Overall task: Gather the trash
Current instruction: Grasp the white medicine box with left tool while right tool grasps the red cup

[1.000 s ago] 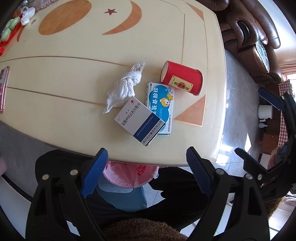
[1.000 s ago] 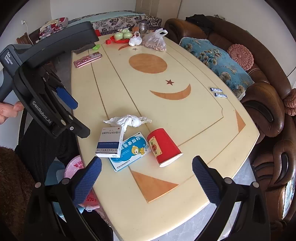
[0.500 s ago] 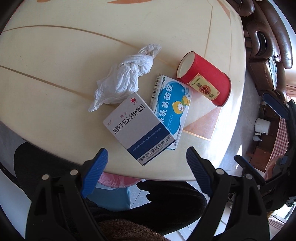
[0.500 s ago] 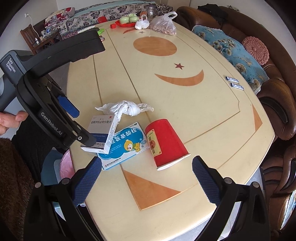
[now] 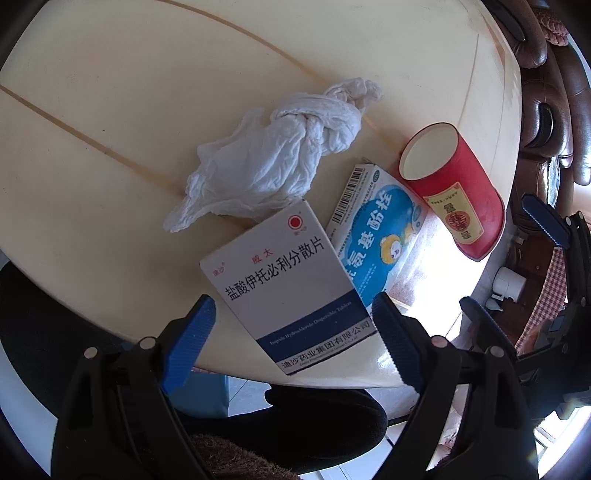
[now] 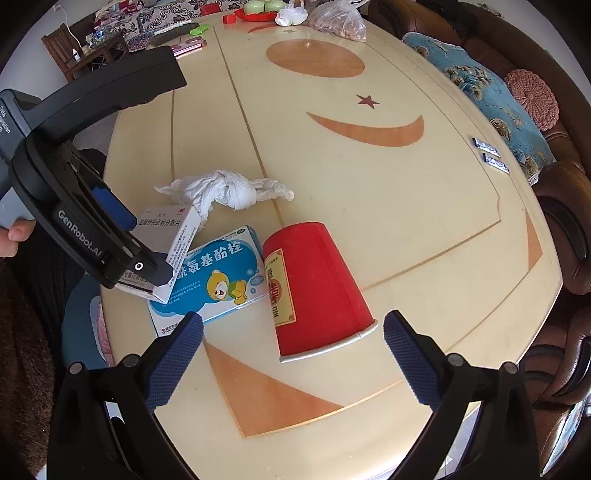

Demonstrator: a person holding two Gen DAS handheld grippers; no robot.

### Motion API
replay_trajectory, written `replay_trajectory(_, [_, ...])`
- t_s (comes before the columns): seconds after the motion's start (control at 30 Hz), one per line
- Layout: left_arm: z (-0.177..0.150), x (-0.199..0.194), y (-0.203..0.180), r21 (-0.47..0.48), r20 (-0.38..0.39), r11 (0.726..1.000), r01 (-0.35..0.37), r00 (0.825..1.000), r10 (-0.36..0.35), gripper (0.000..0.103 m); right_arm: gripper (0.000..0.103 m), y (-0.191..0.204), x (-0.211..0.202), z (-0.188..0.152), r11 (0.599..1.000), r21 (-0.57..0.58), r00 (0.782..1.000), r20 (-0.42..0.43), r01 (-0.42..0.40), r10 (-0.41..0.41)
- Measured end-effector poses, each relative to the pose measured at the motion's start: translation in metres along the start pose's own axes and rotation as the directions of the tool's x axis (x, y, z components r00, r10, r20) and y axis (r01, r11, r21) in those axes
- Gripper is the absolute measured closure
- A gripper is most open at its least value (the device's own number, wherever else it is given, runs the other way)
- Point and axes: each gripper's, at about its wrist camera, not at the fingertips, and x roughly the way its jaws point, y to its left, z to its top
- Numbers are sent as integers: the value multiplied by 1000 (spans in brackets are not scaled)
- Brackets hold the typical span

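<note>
A white and blue medicine box (image 5: 291, 284) lies at the near table edge, partly on a blue cartoon medicine box (image 5: 380, 240). My left gripper (image 5: 291, 343) is open, its jaws on either side of the white box's near end. A crumpled white tissue (image 5: 273, 162) lies behind the boxes. A red paper cup (image 6: 314, 288) lies on its side to the right. My right gripper (image 6: 291, 354) is open and empty just in front of the cup's rim. The left gripper (image 6: 136, 243) shows over the white box (image 6: 173, 229) in the right wrist view.
The cream oval table (image 6: 369, 192) carries two small sachets (image 6: 491, 155) at the right, and bags and a red tray (image 6: 295, 11) at the far end. A brown sofa (image 6: 554, 206) curves round the right. A pink-lined bin (image 6: 96, 321) sits below the near left edge.
My left gripper has moved in close to the white box, which now sits between its open jaws. My right gripper has moved nearer to the red cup.
</note>
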Motion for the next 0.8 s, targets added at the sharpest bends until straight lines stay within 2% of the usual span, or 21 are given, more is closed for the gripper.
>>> replay_trajectory(0.33, [15,5,11,-49,-4,999,17,1000,-17,18,7,5,31,4,999,-30,999,-46,12,-14])
replay_trajectory(0.43, [15,5,13,-57,-1,998,18,1000,-18,18,14,3,35,5,999,-26,998,-48,41,-42])
replay_trajectory(0.57, [16,4,10,-35,5,999,7,1000,-7,18,37,-5,34,6,997,-7,996,-41,79,-79])
replay_trajectory(0.63, [15,3,8,-29,6,1000,5,1000,-5,21,37,-8,34,6,998,8,997,-42,69,-69])
replay_trajectory(0.73, [13,1,7,-18,8,1000,-2,1000,2,25,37,-4,34,7,995,8,995,-36,96,-95])
replay_trajectory(0.8, [12,-2,9,-11,15,1000,-5,1000,6,32,38,0,33,6,994,19,994,-26,106,-106])
